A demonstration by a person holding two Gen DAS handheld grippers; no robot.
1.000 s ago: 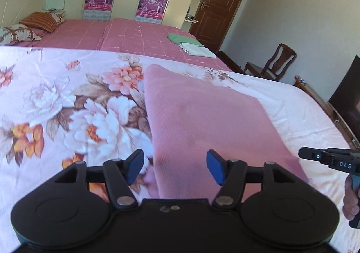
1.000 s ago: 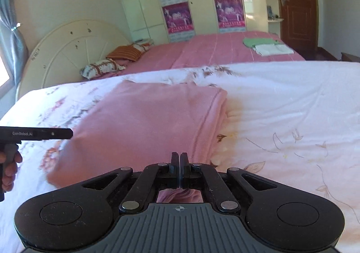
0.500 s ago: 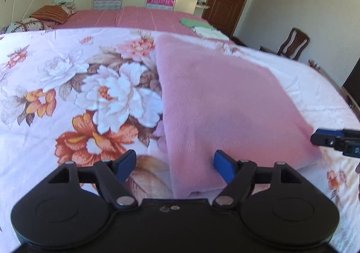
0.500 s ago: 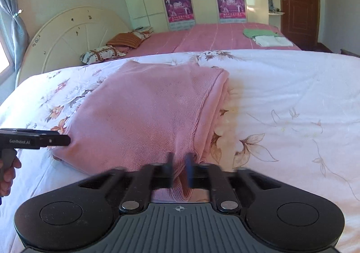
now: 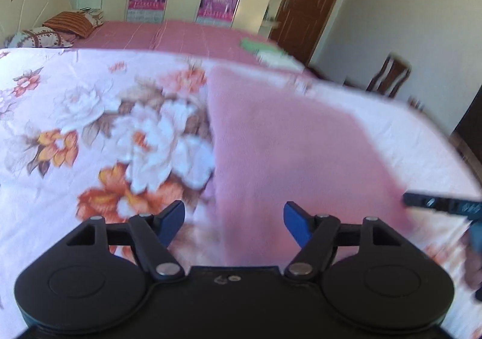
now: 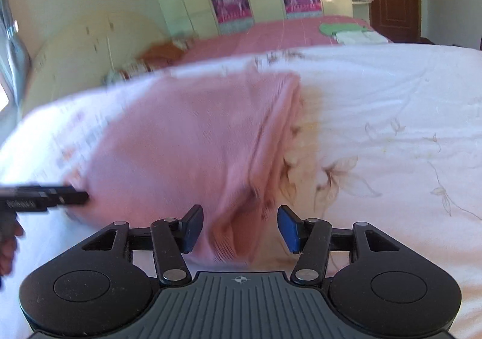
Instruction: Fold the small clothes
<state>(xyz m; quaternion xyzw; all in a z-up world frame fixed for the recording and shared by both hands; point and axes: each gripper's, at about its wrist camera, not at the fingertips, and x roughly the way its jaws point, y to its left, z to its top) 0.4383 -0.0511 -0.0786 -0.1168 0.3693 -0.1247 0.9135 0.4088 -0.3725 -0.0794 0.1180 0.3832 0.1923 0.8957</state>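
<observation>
Floral bedsheet, white with peach and orange blooms, covers the near bed; the folded pink knit garment lies flat on it, a thick folded edge along its right side in the right wrist view.

Risks, as I judge them: the stacked layers at that right edge look loose, so a pass by either tool could drag the top layer and undo the fold. The near hem sits between the right gripper's pads; if they close now they may catch one layer only and skew the stack. Both views are blurred, so exact contact is hard to read.

Right gripper: released, jaws apart, pads not pressing the cloth. Left gripper: spread wide, holding nothing, the garment's left edge beyond its gap.

Changes from a second ago: the right jaws were clamped together and have just been opening, hem now between them. The left jaws have widened somewhat. The left view has shifted, showing more of the floral print. The garment itself looks unmoved.
</observation>
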